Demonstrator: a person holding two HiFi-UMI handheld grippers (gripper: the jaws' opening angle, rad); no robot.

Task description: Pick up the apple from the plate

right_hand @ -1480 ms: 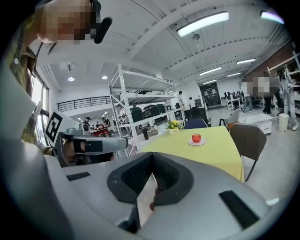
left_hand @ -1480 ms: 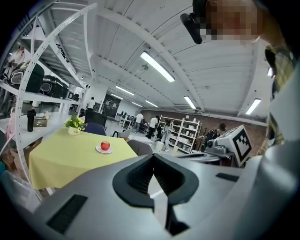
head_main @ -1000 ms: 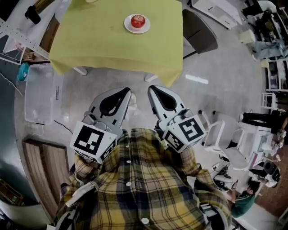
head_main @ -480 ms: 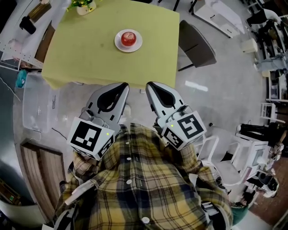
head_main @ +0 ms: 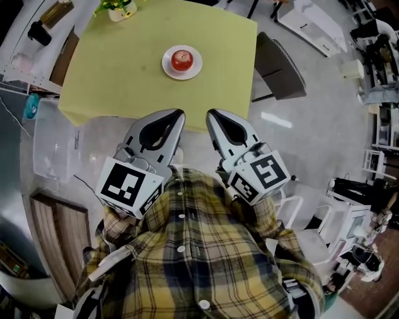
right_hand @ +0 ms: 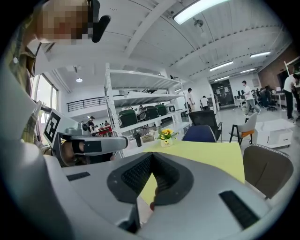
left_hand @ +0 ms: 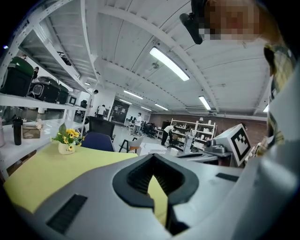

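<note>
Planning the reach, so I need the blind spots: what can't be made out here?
- Apple on the plate: head view only, too small for detail.
- Left gripper view: that gripper's own fingers block apple and plate.
- Flower pot: cut by head view's top edge.

Yellow and navy buttoned plaid shirt [head_main: 187, 261]
</note>
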